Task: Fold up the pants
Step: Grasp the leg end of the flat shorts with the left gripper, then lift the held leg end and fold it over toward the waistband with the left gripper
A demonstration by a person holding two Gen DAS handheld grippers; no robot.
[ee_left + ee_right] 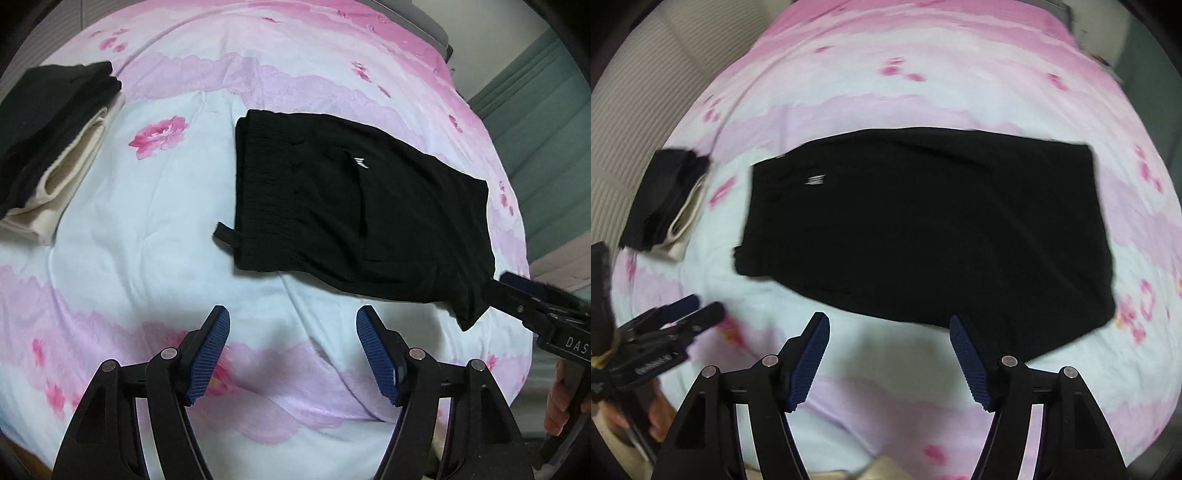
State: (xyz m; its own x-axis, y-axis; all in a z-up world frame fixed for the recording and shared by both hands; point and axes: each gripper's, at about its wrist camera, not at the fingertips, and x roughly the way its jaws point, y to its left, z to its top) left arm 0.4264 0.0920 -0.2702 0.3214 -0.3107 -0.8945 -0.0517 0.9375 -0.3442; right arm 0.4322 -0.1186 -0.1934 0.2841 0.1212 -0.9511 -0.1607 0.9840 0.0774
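Black pants lie folded into a flat rectangle on the pink and pale blue floral bedspread, waistband to the left, a small white logo on top. In the right wrist view the pants fill the middle. My left gripper is open and empty, hovering over bare bedspread just in front of the pants. My right gripper is open and empty above the pants' near edge. From the left wrist view the right gripper sits at the pants' right corner. The left gripper also shows in the right wrist view.
A stack of folded clothes, black on top and cream below, sits at the bed's left side; it also shows in the right wrist view. A green wall lies beyond the bed's right edge.
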